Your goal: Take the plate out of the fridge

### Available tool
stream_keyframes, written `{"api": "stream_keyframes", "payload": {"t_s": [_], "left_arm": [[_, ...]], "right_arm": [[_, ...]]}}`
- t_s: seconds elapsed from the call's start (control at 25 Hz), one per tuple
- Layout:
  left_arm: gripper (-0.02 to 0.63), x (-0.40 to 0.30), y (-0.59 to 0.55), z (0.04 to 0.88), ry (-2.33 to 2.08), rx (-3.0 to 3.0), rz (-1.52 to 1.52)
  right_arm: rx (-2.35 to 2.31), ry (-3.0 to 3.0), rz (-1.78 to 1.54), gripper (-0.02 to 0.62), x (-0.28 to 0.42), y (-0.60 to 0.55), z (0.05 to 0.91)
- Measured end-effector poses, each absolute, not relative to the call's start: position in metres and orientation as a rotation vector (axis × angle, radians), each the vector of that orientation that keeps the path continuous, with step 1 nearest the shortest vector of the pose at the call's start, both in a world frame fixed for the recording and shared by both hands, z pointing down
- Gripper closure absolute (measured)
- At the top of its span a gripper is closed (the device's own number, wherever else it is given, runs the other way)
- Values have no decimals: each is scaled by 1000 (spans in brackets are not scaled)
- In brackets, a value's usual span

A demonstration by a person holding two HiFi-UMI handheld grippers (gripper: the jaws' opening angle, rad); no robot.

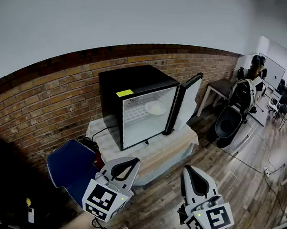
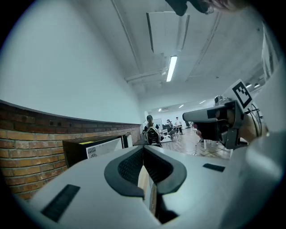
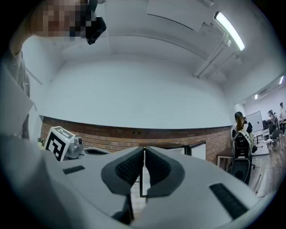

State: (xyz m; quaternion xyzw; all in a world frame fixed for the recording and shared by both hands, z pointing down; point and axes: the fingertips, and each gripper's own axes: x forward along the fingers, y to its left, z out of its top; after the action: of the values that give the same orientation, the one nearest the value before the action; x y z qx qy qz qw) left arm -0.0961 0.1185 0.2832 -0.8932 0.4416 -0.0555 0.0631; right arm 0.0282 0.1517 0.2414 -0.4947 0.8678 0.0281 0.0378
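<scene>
A black mini fridge (image 1: 134,103) stands on a low cloth-covered table (image 1: 178,142) against the brick wall, its door (image 1: 189,103) swung open to the right. Inside, a white plate (image 1: 155,108) rests on a wire shelf. My left gripper (image 1: 135,161) is held low in the foreground, well short of the fridge, jaws together and empty. To its right, my right gripper (image 1: 187,168) is at the same height, shut with nothing held. The left gripper view shows the fridge top (image 2: 96,145) beyond shut jaws; the right gripper view shows the fridge door (image 3: 196,150) past its own shut jaws.
A blue chair (image 1: 71,167) stands left of the table. At the right are a white side table (image 1: 218,93), a black-and-white seat (image 1: 236,112) and people at desks (image 1: 280,96) farther back. Wooden floor (image 1: 237,184) lies between me and the fridge.
</scene>
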Motion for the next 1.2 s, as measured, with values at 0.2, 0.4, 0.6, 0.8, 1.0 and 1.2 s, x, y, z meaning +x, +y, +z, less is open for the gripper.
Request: {"api": "stream_keyframes", "payload": {"t_s": [0.2, 0.4, 0.6, 0.8, 1.0, 1.2], "left_arm": [[586, -93, 119, 283, 1332, -2701, -167], [586, -86, 119, 285, 1327, -2707, -170], [586, -79, 117, 287, 1336, -2710, -173], [586, -65, 116, 290, 1347, -2712, -176], [586, -48, 118, 297, 1367, -2715, -190], [586, -31, 121, 302, 1400, -2708, -201]], "right_arm": [[-1504, 2639, 59, 563, 31, 152, 241], [-1507, 2633, 37, 563, 38, 151, 244], [-1503, 2640, 24, 563, 46, 149, 247], [-1491, 2660, 13, 563, 56, 147, 252], [-1476, 2675, -5, 563, 72, 147, 259], [-1456, 2679, -28, 563, 92, 147, 264]]}}
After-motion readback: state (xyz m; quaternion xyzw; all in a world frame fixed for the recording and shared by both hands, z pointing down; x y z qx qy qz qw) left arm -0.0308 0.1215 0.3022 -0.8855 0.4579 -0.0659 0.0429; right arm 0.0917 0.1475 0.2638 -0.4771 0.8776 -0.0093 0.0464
